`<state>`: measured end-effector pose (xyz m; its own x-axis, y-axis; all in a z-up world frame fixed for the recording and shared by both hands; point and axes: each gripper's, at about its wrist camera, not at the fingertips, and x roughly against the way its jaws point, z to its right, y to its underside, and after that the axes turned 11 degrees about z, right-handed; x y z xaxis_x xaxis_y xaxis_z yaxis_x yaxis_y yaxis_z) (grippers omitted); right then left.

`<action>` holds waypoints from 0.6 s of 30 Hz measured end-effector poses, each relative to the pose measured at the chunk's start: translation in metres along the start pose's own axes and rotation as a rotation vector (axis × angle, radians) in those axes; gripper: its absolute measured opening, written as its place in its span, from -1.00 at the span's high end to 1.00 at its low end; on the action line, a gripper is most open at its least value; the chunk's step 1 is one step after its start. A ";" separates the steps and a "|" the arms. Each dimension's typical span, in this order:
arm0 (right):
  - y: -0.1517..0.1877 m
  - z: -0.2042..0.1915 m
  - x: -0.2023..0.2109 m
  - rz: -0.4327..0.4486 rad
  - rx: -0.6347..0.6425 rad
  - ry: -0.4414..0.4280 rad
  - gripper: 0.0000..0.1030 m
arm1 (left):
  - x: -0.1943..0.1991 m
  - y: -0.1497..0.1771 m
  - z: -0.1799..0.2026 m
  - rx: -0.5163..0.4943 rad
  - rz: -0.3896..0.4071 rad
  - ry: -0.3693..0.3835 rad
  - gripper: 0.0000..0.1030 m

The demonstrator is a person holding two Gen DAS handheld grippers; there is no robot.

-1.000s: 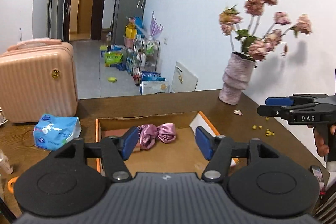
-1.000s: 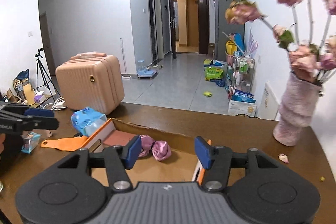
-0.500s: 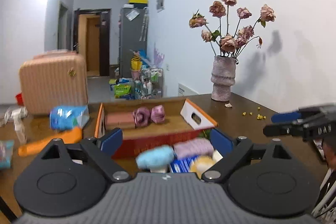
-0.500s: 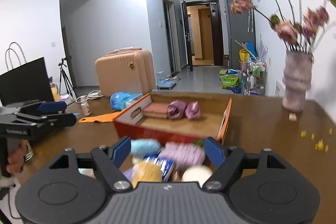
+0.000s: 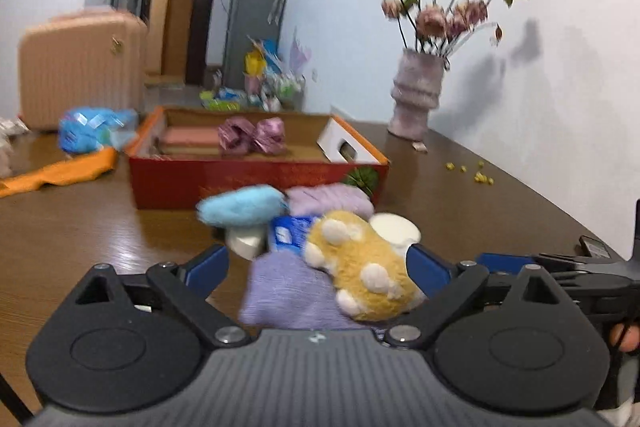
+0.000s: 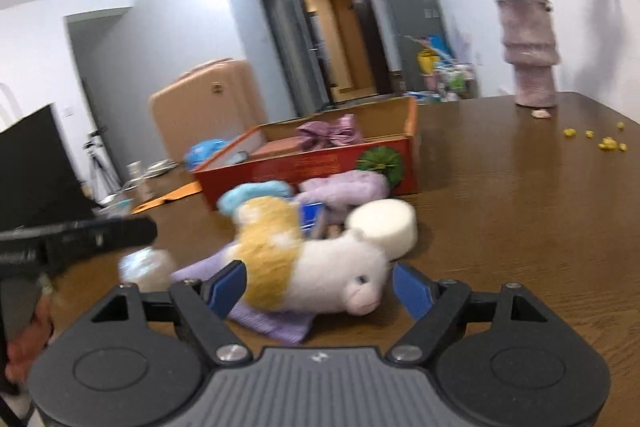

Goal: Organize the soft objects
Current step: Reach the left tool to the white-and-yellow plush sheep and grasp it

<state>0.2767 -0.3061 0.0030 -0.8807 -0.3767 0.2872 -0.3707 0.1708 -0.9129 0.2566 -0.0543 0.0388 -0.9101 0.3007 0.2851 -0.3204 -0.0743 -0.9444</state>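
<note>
A pile of soft things lies on the brown table in front of a red cardboard box. On top is a yellow and white plush toy on a lilac cloth. Behind it lie a blue fuzzy piece, a lilac fuzzy roll and a white round sponge. The box holds a purple satin scrunchie. My left gripper is open around the plush and cloth. My right gripper is open around the plush.
A pink vase with dried roses stands at the back right, with yellow crumbs near it. A blue tissue pack, an orange lid and a pink suitcase are at the left.
Both grippers have pulled back from over the box and dropped low toward the pile of soft things. The plush now sits between the open fingers of each.
</note>
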 end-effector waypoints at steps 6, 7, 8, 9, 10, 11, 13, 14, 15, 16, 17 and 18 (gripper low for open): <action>0.003 0.019 -0.030 -0.019 -0.098 -0.005 -0.53 | -0.052 0.002 -0.002 0.136 -0.105 0.050 -0.88; 0.003 0.021 -0.034 -0.022 -0.109 -0.008 -0.53 | -0.058 0.002 -0.002 0.139 -0.111 0.044 -0.88; 0.003 0.023 -0.039 -0.024 -0.122 -0.013 -0.52 | -0.062 0.002 -0.002 0.137 -0.116 0.041 -0.88; 0.004 0.025 -0.042 -0.025 -0.132 -0.018 -0.51 | -0.067 0.003 -0.002 0.134 -0.123 0.036 -0.88; 0.003 0.026 -0.045 -0.028 -0.140 -0.026 -0.51 | -0.071 0.004 -0.002 0.136 -0.128 0.038 -0.87; 0.003 0.027 -0.048 -0.035 -0.142 -0.033 -0.49 | -0.074 0.005 -0.003 0.149 -0.133 0.044 -0.84; 0.005 0.029 -0.053 -0.047 -0.159 -0.052 -0.44 | -0.079 0.006 -0.005 0.178 -0.152 0.059 -0.72; 0.006 0.031 -0.056 -0.057 -0.178 -0.062 -0.40 | -0.081 0.007 -0.005 0.186 -0.155 0.055 -0.68; 0.007 0.033 -0.056 -0.063 -0.194 -0.072 -0.37 | -0.081 0.007 -0.006 0.188 -0.154 0.050 -0.65; 0.008 0.034 -0.057 -0.066 -0.206 -0.082 -0.36 | -0.081 0.007 -0.007 0.188 -0.153 0.047 -0.58; 0.009 0.035 -0.058 -0.069 -0.216 -0.091 -0.31 | -0.082 0.006 -0.008 0.192 -0.155 0.044 -0.49; 0.010 0.036 -0.058 -0.071 -0.229 -0.103 -0.18 | -0.082 0.006 -0.009 0.193 -0.157 0.037 -0.43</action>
<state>0.3344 -0.3154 -0.0327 -0.8198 -0.4838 0.3065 -0.4980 0.3378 -0.7987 0.3311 -0.0711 0.0082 -0.8361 0.3573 0.4163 -0.5047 -0.2035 -0.8390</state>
